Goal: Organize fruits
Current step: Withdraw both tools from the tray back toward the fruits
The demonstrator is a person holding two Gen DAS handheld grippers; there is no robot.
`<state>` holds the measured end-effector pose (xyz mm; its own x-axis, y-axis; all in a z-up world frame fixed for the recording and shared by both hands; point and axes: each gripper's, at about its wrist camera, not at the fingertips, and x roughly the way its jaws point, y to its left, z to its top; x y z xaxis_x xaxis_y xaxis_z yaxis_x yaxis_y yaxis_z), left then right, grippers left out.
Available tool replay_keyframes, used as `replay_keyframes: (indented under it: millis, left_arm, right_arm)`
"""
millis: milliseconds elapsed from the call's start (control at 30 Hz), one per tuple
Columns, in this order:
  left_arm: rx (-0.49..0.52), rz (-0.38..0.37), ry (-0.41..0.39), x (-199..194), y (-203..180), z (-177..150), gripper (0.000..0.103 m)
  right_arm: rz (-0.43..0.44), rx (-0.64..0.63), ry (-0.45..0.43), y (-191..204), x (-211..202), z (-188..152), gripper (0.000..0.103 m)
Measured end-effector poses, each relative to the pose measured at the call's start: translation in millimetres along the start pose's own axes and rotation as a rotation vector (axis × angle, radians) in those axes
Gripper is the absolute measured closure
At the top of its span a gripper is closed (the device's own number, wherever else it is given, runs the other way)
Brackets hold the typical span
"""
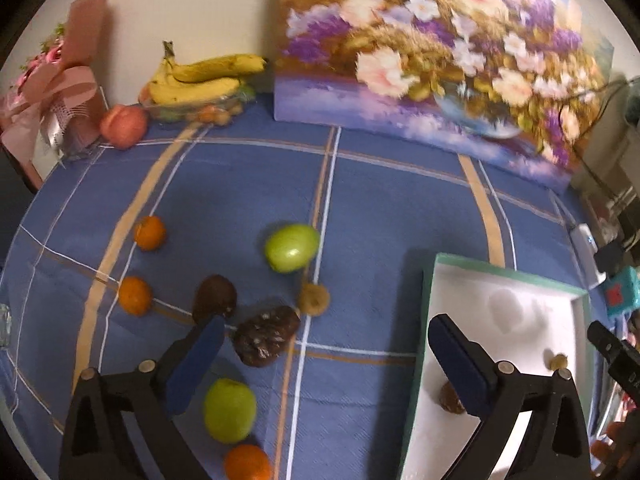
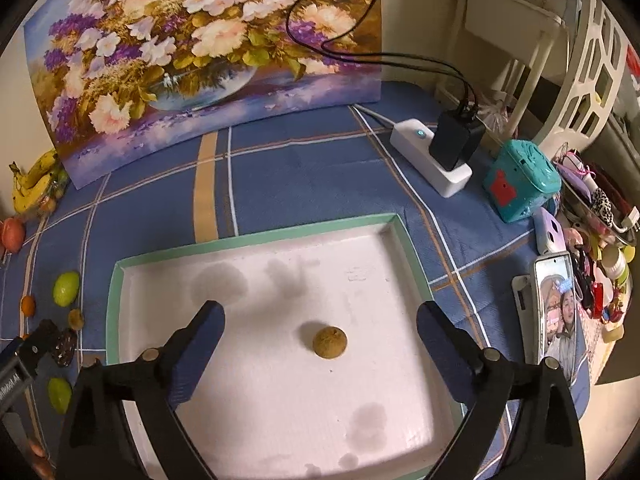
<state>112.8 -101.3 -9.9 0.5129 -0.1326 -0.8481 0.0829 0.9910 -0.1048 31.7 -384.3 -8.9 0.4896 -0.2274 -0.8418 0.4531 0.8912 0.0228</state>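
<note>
My left gripper [image 1: 326, 332] is open above the blue checked cloth, with nothing between its fingers. Under and around it lie two green apples [image 1: 292, 247] [image 1: 230, 410], three oranges [image 1: 149, 233], a dark brown fruit [image 1: 215, 296], a dark scaly cone-shaped piece [image 1: 266, 336] and a small tan fruit [image 1: 314, 299]. A white tray with a green rim [image 1: 430, 312] lies to the right. A small brown fruit [image 1: 450, 398] in it is partly hidden by my finger. My right gripper [image 2: 320, 320] hangs open over the tray [image 2: 256, 236]. A small tan round fruit [image 2: 329, 343] rests below it, untouched.
A flower painting [image 2: 200, 52] leans on the back wall. Bananas [image 1: 200, 80] and a peach [image 1: 124, 126] lie at the back left beside a pink bouquet [image 1: 60, 92]. A power strip [image 2: 432, 156], a teal box [image 2: 520, 180], a phone [image 2: 554, 308] and clutter crowd the right edge.
</note>
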Motion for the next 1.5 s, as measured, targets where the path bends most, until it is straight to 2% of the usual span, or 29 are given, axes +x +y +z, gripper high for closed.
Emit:
replay_keyframes:
  millis: [200, 333, 567, 767, 1000, 1200, 1367, 1500]
  left_arm:
    - [0.004, -0.041, -0.106, -15.6, 10.3, 5.2, 0.000]
    - [-0.004, -0.093, -0.089, -19.6, 16.1, 9.9, 0.000]
    - [0.024, -0.042, -0.088, -23.9, 33.2, 13.6, 0.000]
    - [0.020, 0.034, -0.145, -37.0, 61.5, 21.3, 0.000]
    - [-0.047, 0.077, -0.154, -44.0, 106.9, 25.4, 0.000]
    - [-0.138, 0.056, -0.154, -51.1, 147.3, 26.0, 0.000]
    - [-0.176, 0.053, -0.159, -58.0, 174.7, 25.8, 0.000]
    - [-0.240, 0.057, -0.123, -59.4, 199.9, 26.8, 0.000]
  right_arm:
    - [0.023, -0.013, -0.050, 10.5, -4.5, 1.0, 0.006]
    - [0.054, -0.024, -0.061, 17.9, -5.8, 0.6, 0.006]
    - [0.050, -0.066, -0.051, 37.7, -9.0, -1.8, 0.006]
    - [0.044, -0.085, -0.026, 62.5, -8.0, -5.1, 0.006]
    - [0.089, -0.138, -0.014, 105.9, -10.5, -12.2, 0.006]
    - [0.109, -0.198, -0.010, 146.1, -11.8, -21.7, 0.006]
    - [0.146, -0.257, -0.022, 179.9, -12.7, -34.5, 0.006]
    - [0.176, -0.304, -0.027, 206.3, -14.0, -45.3, 0.006]
